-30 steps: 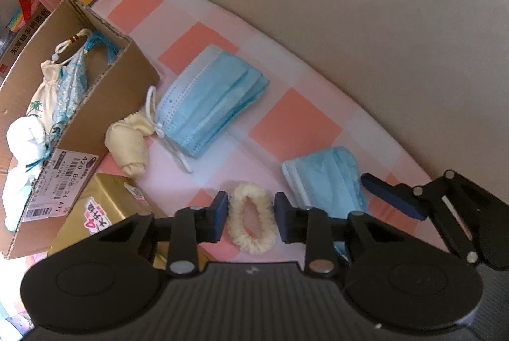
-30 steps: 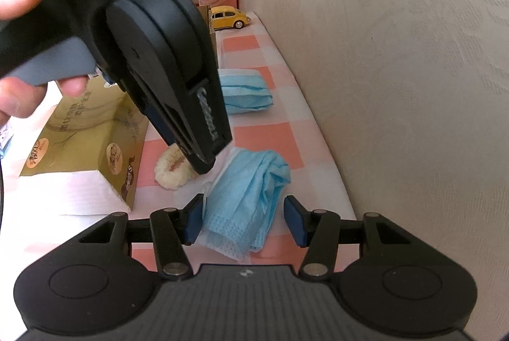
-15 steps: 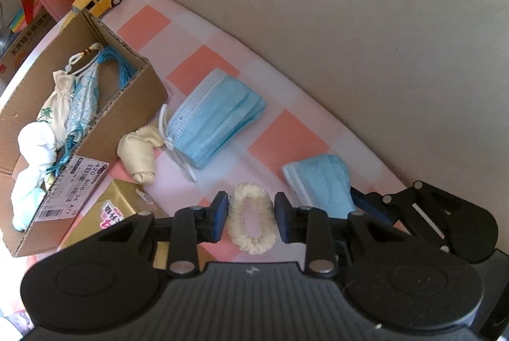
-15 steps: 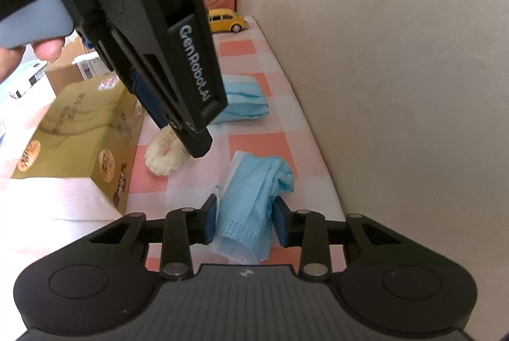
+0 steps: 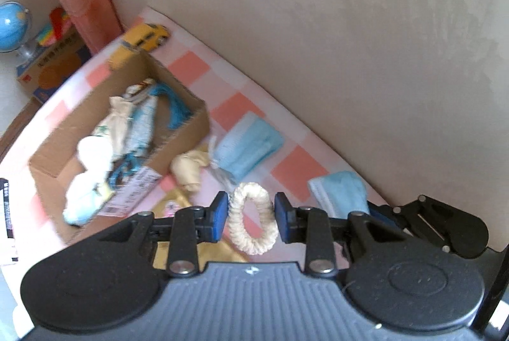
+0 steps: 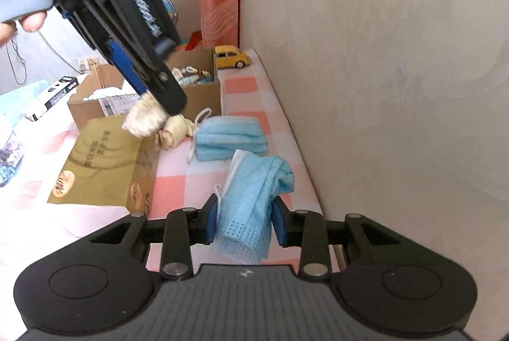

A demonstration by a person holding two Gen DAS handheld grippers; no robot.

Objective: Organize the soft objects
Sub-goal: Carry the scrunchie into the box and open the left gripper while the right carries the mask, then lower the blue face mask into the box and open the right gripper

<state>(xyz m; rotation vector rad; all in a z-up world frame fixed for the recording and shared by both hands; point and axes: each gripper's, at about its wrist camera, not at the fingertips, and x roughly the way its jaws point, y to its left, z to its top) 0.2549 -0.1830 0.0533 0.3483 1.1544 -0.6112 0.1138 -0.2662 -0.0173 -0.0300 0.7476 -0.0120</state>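
Your right gripper (image 6: 244,221) has just pinched shut on the crumpled blue mask (image 6: 254,201), lifting it off the checked cloth (image 6: 241,86), so it hangs free for carrying. Your left gripper (image 5: 251,218) is clamped narrow on the cream scrunchie (image 5: 253,223), also raised. Farther off, the second mask (image 6: 229,142) and cream pouch (image 6: 176,132) wait beside the cardboard box (image 6: 203,100), likely the destination.
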